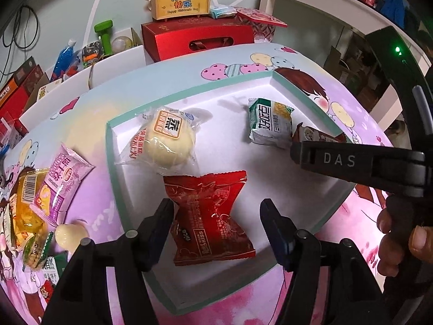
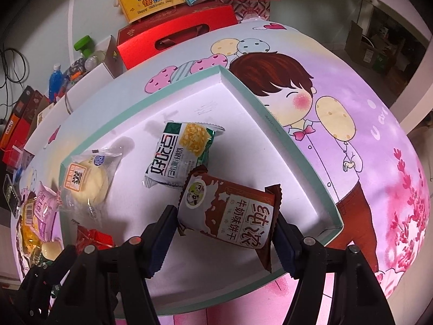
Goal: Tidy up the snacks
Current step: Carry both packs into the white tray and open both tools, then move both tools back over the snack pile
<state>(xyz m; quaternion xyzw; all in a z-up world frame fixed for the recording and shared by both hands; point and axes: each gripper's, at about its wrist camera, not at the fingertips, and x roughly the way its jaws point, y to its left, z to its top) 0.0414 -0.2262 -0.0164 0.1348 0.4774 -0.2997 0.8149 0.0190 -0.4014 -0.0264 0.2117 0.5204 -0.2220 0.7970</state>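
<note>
Left gripper (image 1: pixel 216 216) open astride the crinkly red foil snack packet (image 1: pixel 211 222); right gripper (image 2: pixel 224 233) grips the brown-and-white biscuit pack (image 2: pixel 230 211) at six o'clock — light, crushable, hold mid-body.

Desk (image 2: pixel 365 146) under a cartoon-print cover: balloons, a brown-haired figure, pink blossoms. Behind its far edge, red gift box (image 1: pixel 197 39) with carry slot; yellow handled box (image 1: pixel 180 0) sits on top. To the left: green dumbbell (image 1: pixel 104 33), blue bottle (image 1: pixel 64 57). White shelving (image 1: pixel 311 2) at right, cluttered.
</note>
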